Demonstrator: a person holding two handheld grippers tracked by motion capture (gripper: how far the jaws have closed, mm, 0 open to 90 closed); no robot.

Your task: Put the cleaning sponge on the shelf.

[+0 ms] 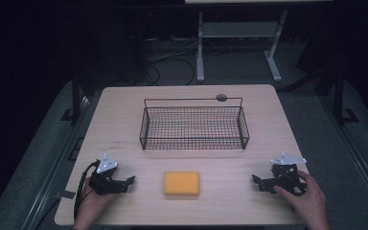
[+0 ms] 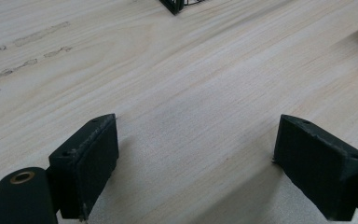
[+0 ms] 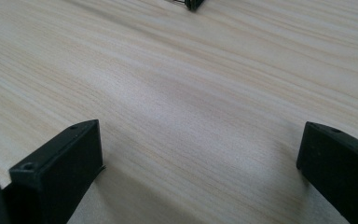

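Sponge (image 1: 181, 183), yellow and flat, lies on the counter (image 1: 124, 110) just in front of the black wire basket (image 1: 194, 125), untouched. Left hand-held gripper (image 1: 130, 181) and right hand-held gripper (image 1: 256, 182) rest either side of the sponge, jaws spread, empty. Likely risks: a pinch at the sponge's edge letting it slip, or a lift snagging the basket rim.
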